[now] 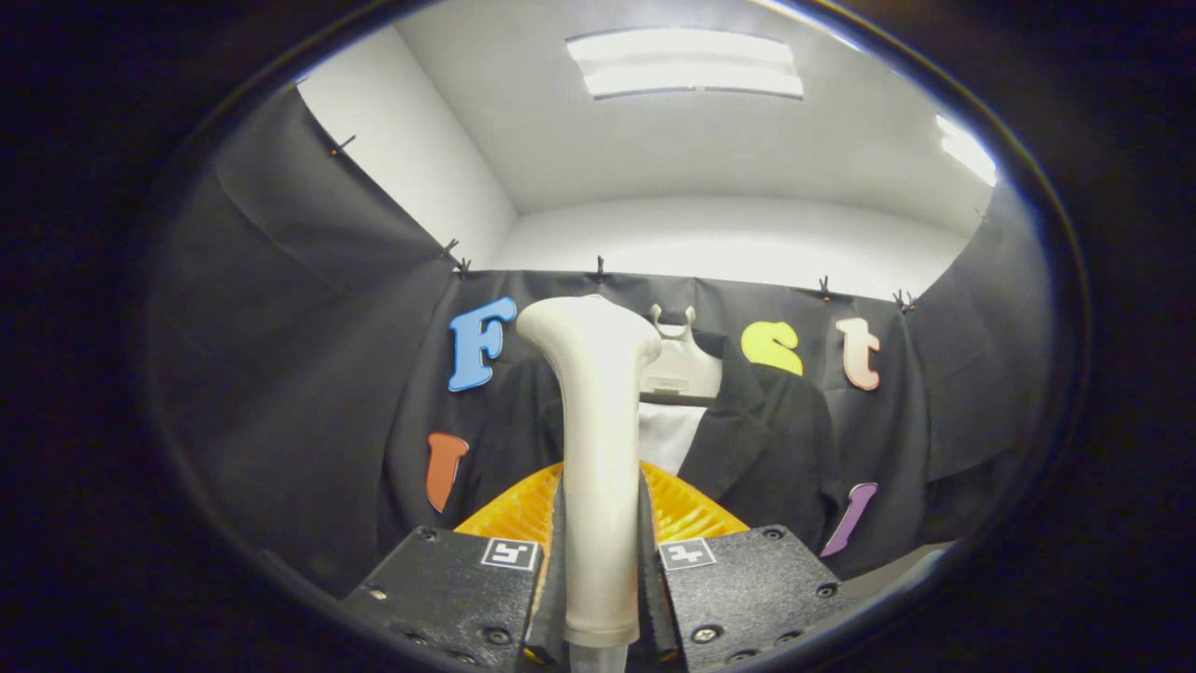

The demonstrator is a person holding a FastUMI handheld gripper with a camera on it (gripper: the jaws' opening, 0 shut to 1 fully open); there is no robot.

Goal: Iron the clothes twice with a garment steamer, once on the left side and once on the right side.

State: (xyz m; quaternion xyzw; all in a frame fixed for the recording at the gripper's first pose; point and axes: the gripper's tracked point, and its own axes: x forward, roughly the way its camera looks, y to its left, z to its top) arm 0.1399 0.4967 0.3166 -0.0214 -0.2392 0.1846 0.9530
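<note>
White walls and a ceiling with light panels point(687, 64) fill the upper frame above the black cloth booth wall point(280, 327). At centre, a dark jacket point(766, 439) hangs on a pale hanger point(680, 360). An orange ribbed object point(523, 509) lies just beyond the fingers. The gripper point(601, 584), at lower centre, pinches the smooth, cream garment steamer point(598, 449) upright; the steamer partly hides the jacket.
</note>
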